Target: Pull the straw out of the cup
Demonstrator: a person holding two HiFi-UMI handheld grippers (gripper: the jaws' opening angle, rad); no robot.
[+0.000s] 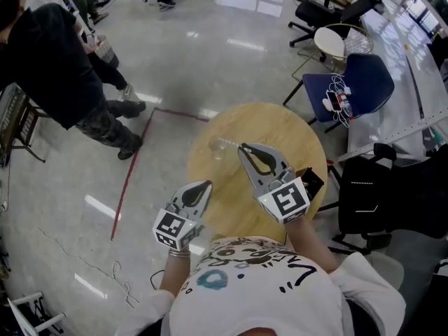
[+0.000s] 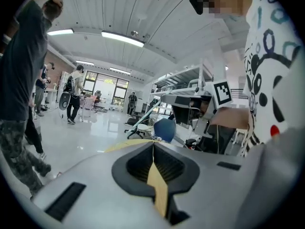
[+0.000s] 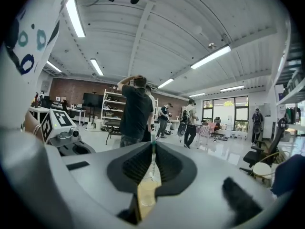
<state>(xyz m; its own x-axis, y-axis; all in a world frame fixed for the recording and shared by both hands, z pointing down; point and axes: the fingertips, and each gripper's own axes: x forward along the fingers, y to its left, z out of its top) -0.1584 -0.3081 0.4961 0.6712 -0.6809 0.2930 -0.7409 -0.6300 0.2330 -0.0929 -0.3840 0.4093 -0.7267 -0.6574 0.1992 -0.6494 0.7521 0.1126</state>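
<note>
A clear plastic cup (image 1: 218, 148) sits on the round wooden table (image 1: 280, 128), left of centre. A thin clear straw (image 1: 229, 143) runs from the cup to the tips of my right gripper (image 1: 241, 147), which is shut on it. In the right gripper view the straw (image 3: 152, 160) rises between the closed jaws of my right gripper (image 3: 152, 144), and the cup (image 3: 148, 191) shows low in the gap. My left gripper (image 1: 207, 185) hovers over the table's near-left edge, shut and holding nothing. The left gripper view shows only my left gripper (image 2: 153, 143) and table wood.
A black object (image 1: 311, 181) lies at the table's right edge. A blue chair (image 1: 360, 82) with cables stands beyond the table, a black chair (image 1: 374, 191) to its right. A person (image 1: 49, 61) stands at the far left by a red floor line (image 1: 129, 177).
</note>
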